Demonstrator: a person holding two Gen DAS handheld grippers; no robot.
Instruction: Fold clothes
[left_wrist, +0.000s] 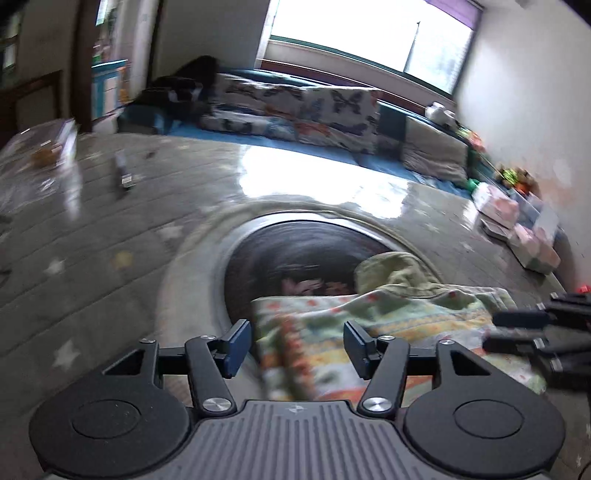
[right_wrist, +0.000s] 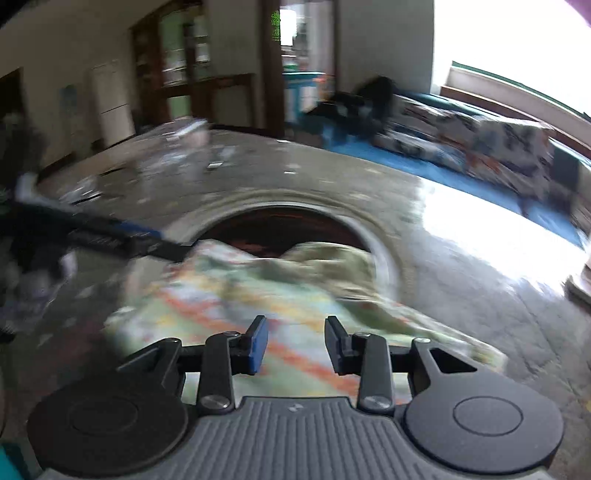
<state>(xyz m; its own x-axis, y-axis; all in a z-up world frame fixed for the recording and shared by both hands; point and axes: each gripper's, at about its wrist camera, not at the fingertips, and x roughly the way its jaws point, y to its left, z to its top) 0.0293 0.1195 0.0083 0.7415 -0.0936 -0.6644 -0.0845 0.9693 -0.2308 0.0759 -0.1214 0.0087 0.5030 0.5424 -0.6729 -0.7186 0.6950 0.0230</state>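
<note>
left gripper (left_wrist: 293, 345): fingers apart, holding nothing | right gripper (right_wrist: 295, 345): fingers apart, holding nothing | pastel patterned cloth garment (left_wrist: 369, 332): lay crumpled at 12 o'clock, overlapping round dark recess (left_wrist: 295, 251) in grey glossy counter (left_wrist: 110, 240)

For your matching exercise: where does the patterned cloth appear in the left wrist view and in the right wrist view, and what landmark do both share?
Left wrist view: patterned cloth lies lower centre-right, just beyond the left tongs.
Right wrist view: the cloth fills the lower centre, ahead of the right tongs.
Shared landmark: the round dark opening behind the cloth.
</note>
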